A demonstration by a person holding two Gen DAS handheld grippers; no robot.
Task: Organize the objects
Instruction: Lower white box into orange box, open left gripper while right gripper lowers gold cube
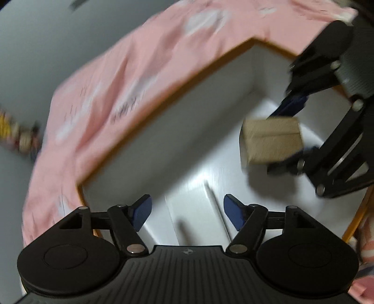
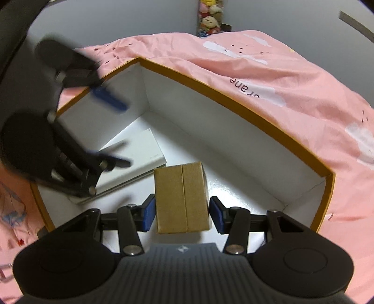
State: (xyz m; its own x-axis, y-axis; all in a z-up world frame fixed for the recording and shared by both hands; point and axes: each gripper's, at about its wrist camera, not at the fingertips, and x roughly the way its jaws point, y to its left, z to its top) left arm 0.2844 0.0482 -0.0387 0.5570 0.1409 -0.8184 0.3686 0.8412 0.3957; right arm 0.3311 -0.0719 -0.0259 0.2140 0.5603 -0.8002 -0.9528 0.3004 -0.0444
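A small brown cardboard box sits between the fingers of my right gripper, inside a large open box with an orange rim and white inner walls. The left pad touches the cardboard box; a narrow gap shows at the right pad. In the left wrist view the same cardboard box hangs between the right gripper's fingers over the white floor. My left gripper is open and empty above that floor. A flat white box lies on the bottom of the large box, under the left gripper.
The large box rests on a bed with a pink printed cover. Stuffed toys stand against the grey wall behind the bed. A clear plastic bag lies on the cover at the left.
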